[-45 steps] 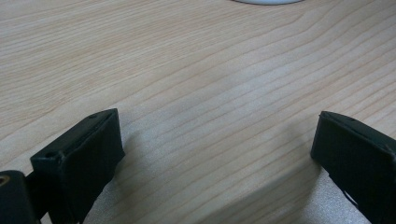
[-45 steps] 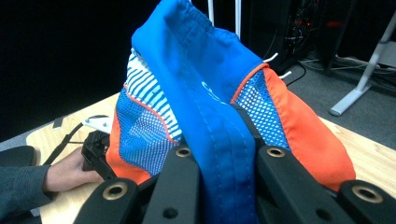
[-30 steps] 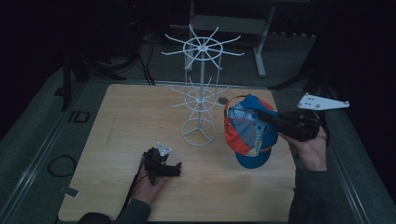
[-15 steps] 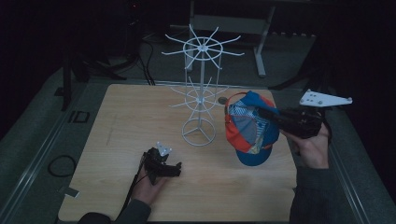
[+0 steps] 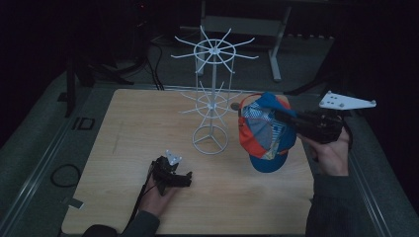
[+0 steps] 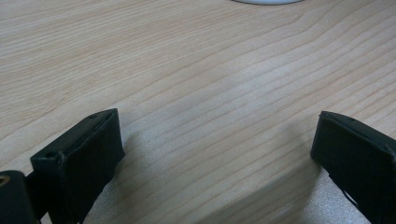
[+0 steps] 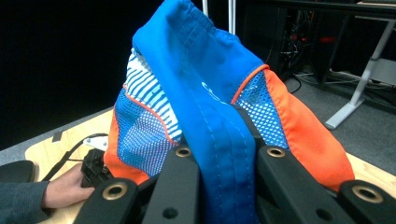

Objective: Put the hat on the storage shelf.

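Light wooden table (image 5: pixel 123 123) before me, white wire display stand (image 5: pixel 211 108) near its far edge, blue-and-orange mesh cap (image 5: pixel 264 131) lifted over the right edge in my right gripper (image 7: pixel 224 154), jaws clamped on it, my left gripper (image 5: pixel 170 174) near the front edge, jaws apart.

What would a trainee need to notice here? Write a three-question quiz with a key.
1. True or false: the left tongs hold the cap.
2. The right tongs pinch the cap by: A) blue fabric B) orange panel C) nothing.
3. Fill in: the white wire rack stands on the wooden ____.

Key: 1. False; they are open, low over bare wood. 2. A. 3. table.
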Demonstrator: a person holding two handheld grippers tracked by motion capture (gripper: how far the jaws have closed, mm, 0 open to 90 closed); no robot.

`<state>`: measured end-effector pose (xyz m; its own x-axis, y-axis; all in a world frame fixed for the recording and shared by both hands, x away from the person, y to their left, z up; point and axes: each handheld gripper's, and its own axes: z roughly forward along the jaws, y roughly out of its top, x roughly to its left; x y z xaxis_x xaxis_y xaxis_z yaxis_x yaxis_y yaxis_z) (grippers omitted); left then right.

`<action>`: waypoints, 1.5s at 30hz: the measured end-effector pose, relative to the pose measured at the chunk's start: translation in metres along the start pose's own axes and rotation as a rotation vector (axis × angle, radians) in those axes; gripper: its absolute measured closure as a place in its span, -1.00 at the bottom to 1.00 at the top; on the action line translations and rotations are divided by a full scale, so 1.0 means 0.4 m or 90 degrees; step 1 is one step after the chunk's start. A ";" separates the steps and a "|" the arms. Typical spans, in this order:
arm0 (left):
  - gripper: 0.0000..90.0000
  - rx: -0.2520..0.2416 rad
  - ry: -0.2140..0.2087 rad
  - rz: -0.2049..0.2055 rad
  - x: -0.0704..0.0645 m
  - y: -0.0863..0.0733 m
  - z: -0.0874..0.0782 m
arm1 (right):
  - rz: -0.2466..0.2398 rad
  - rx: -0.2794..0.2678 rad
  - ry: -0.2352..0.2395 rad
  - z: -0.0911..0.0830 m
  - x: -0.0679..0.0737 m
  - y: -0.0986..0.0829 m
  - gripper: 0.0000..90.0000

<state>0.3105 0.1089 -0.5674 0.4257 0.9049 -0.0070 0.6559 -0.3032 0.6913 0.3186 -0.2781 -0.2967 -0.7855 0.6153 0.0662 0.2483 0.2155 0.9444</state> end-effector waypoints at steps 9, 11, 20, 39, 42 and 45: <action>-0.94 -0.001 0.000 -0.001 0.000 0.000 0.000 | -0.001 -0.006 -0.011 -0.006 -0.005 0.012 0.85; -0.94 -0.001 0.000 -0.001 0.000 0.000 0.000 | 0.000 -0.006 -0.014 -0.005 -0.006 0.014 0.85; -0.94 0.000 0.000 0.000 0.000 0.000 0.000 | -0.002 -0.016 -0.022 -0.011 -0.007 0.031 0.85; -0.94 0.001 0.001 0.002 0.000 0.000 0.000 | -0.010 -0.044 -0.032 -0.023 -0.008 0.074 0.85; -0.94 0.001 0.000 0.001 0.000 0.000 0.000 | -0.011 -0.047 -0.034 -0.025 -0.009 0.080 0.85; -0.94 0.001 0.000 0.001 0.000 0.000 0.000 | -0.013 -0.048 -0.036 -0.024 -0.010 0.085 0.85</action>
<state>0.3105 0.1090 -0.5674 0.4269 0.9043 -0.0058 0.6556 -0.3051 0.6907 0.3246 -0.2805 -0.2618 -0.7562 0.6537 0.0304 0.1876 0.1720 0.9671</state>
